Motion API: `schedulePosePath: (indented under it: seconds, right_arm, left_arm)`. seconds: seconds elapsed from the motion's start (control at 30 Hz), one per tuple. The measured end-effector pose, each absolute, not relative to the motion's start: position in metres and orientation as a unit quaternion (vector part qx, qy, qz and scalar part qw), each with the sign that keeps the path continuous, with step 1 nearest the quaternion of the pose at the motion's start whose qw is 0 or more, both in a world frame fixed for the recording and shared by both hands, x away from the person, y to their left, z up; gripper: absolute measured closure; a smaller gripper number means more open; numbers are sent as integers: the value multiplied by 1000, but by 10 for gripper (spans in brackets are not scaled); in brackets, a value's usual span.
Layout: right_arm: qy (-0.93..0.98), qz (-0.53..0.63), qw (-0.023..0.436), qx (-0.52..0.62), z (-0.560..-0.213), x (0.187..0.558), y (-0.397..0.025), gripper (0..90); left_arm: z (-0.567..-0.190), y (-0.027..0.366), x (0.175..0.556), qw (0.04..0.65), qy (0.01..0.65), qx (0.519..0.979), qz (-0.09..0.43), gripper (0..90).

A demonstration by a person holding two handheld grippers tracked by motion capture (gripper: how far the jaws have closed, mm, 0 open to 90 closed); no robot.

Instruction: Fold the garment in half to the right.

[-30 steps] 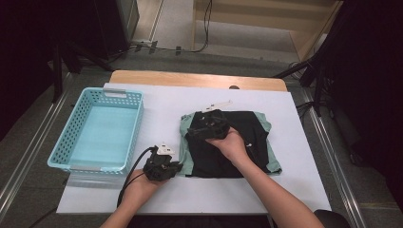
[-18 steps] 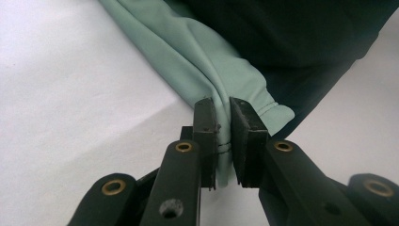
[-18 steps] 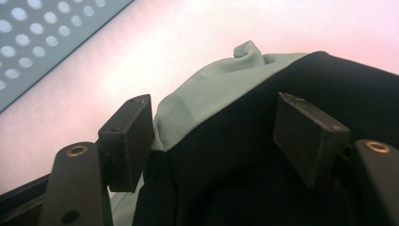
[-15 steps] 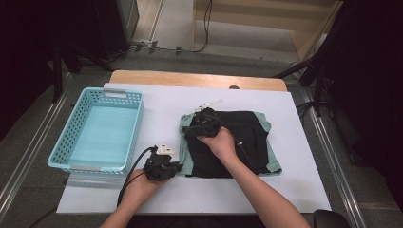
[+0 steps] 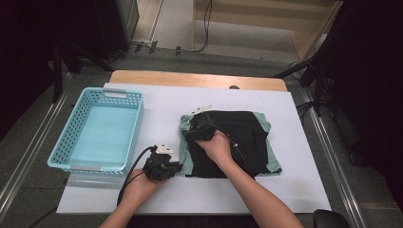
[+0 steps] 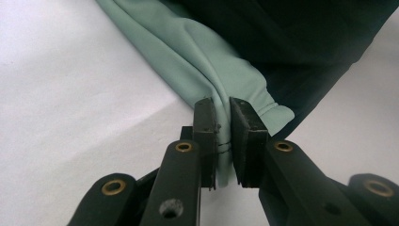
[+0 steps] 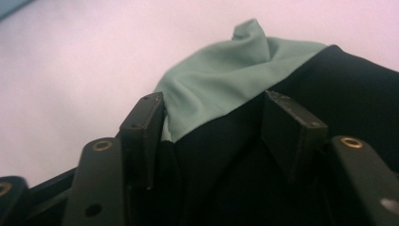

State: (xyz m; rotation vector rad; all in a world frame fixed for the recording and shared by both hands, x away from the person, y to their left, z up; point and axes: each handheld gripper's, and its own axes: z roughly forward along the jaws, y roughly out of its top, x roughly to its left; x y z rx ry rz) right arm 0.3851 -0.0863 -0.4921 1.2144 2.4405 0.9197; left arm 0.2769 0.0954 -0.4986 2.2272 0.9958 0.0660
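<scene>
Since half a second ago, the right tongs have slid a little further toward the far-left corner of the folded black garment with a pale green lining, while the left tongs have stayed put at its near-left corner. The garment lies flat on the white surface, right of centre, its green edge showing along the left side and at the right corners. In the left gripper view, the left tongs are nearly closed, their black pads pinching a thin fold of the green fabric between them, with a narrow gap visible lower down. In the right gripper view, the right tongs stand spread wide over the garment's corner, where the green lining bunches up into a small peak and the black cloth fills the space between the jaws; nothing is clamped. The person's right hand rests over the black cloth, the left hand near the front edge of the surface. A light blue plastic basket with a perforated wall sits on the left part of the surface, well apart from the garment.
</scene>
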Motion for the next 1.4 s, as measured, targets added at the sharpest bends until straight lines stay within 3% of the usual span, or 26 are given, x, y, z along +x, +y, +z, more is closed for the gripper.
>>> schedulePosePath:
  seconds: [0.23,0.4,0.63,1.13,1.4]
  right_arm:
    - [852,305,180,384,-499,377,-98,536]
    - [855,298,161,393,-494,380,-106,747]
    - [851,295,129,416,-480,384,-121,770]
    - [844,320,141,408,-440,379,-140,771]
    - [836,339,136,409,-425,376,-149,771]
  left_arm:
    - [-499,97,279,345,392,853,15,834]
    - [-497,98,282,338,407,848,-2,859]
    - [-486,102,283,364,422,831,-6,861]
    - [-439,89,260,445,374,813,40,859]
    - [-425,72,255,461,346,816,34,858]
